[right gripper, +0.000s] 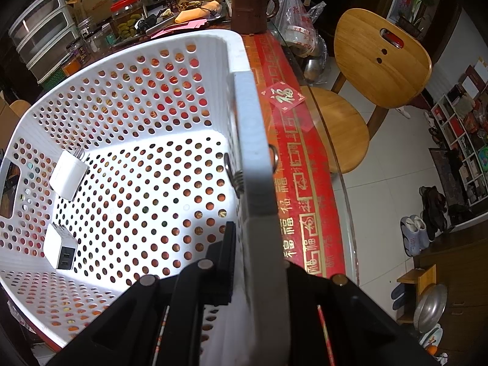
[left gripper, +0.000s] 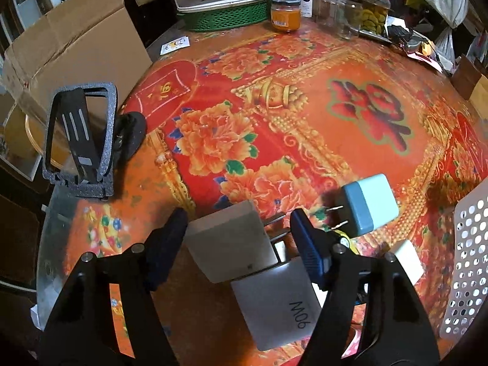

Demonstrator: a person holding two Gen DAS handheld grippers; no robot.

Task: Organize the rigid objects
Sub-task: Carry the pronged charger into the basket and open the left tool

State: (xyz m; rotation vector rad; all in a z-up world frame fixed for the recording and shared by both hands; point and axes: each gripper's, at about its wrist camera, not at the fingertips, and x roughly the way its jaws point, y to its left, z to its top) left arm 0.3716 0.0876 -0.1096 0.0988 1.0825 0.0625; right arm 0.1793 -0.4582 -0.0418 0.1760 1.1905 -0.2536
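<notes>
Chargers cluster at the bottom centre of the left wrist view. Left claw (left gripper: 238, 231) stands wide, its fingers either side of a grey charger (left gripper: 228, 244) without visibly touching it. That charger lies partly on a larger grey brick (left gripper: 274, 302) marked 90W; a blue charger (left gripper: 369, 204) sits just right of the right finger, and a small white charger (left gripper: 407, 259) lies near the basket (left gripper: 466, 262) at the right edge. All rest on the red floral tabletop (left gripper: 305, 106).

Right wrist view: right claw (right gripper: 259, 244) is clamped narrow on the basket's rim (right gripper: 253, 152), one finger inside the wall, one outside. Two white chargers lie inside at lower left: one plug (right gripper: 68, 174) higher up, one dual-port block (right gripper: 59, 250) below.

Judged step: picking up the grey charger for the basket. Good practice would be closing squarely on its flat sides, clear of the prongs, and lifting straight so the brick underneath is not dragged. Basket held steady helps the drop.

Farther back, upper frame: a black stand (left gripper: 80, 140) at left, jars (left gripper: 360, 9) and a green tray (left gripper: 225, 15).
</notes>
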